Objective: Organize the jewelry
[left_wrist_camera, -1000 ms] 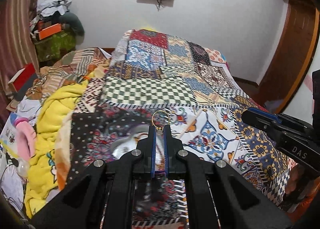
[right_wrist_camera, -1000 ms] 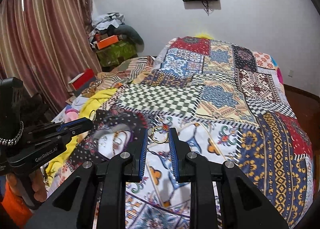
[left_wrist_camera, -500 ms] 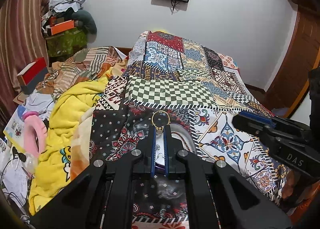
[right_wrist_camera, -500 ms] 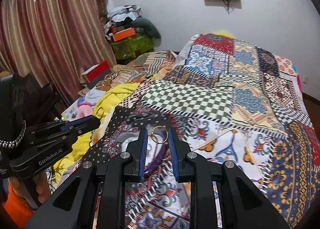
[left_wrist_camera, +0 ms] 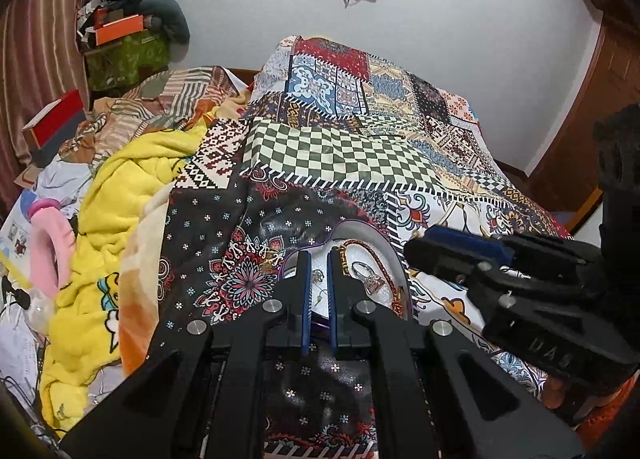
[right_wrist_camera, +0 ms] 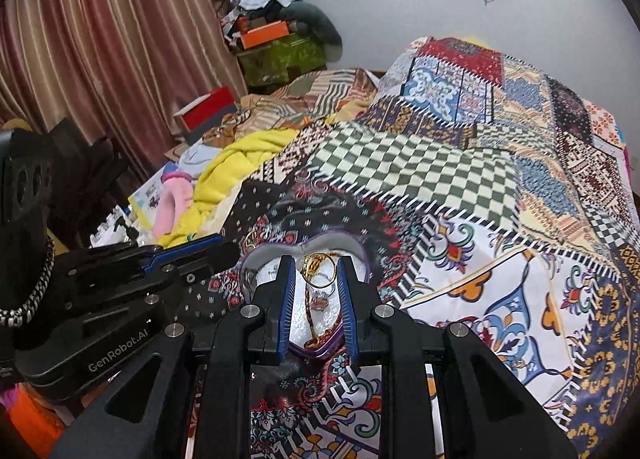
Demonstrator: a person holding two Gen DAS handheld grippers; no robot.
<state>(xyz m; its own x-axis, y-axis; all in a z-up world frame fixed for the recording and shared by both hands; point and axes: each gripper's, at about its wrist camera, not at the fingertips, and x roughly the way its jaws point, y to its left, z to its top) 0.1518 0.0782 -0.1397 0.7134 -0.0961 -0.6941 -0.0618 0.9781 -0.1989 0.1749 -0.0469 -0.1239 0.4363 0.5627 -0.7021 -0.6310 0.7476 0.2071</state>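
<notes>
The right tongs [right_wrist_camera: 316, 279] hung just above a heart-shaped jewelry box [right_wrist_camera: 360, 255] near the lower centre of the right wrist view. A gold ring [right_wrist_camera: 319, 273] sat between their blue pads, which stood apart with gaps on both sides of it; whether they touched the ring or it already lay on the white lining I could not tell. The left tongs [left_wrist_camera: 319, 279] stood slightly parted and empty, with their tips over the same box's left half in the lower centre of the left wrist view.

Inside the box lay a red and gold braided chain [left_wrist_camera: 376, 263], a silver ring with a stone [left_wrist_camera: 366, 275] and a small earring [left_wrist_camera: 318, 276] between the left pads. The box rested on the patchwork bedspread [left_wrist_camera: 340, 155]. Another gold ring [right_wrist_camera: 251, 239] lay on the cloth just left of the box rim.

By my reading, the task was well along: several pieces were already gathered. The ring at the right tongs looked nearly delivered, and the loose ring outside the rim was probably still to be picked up.
</notes>
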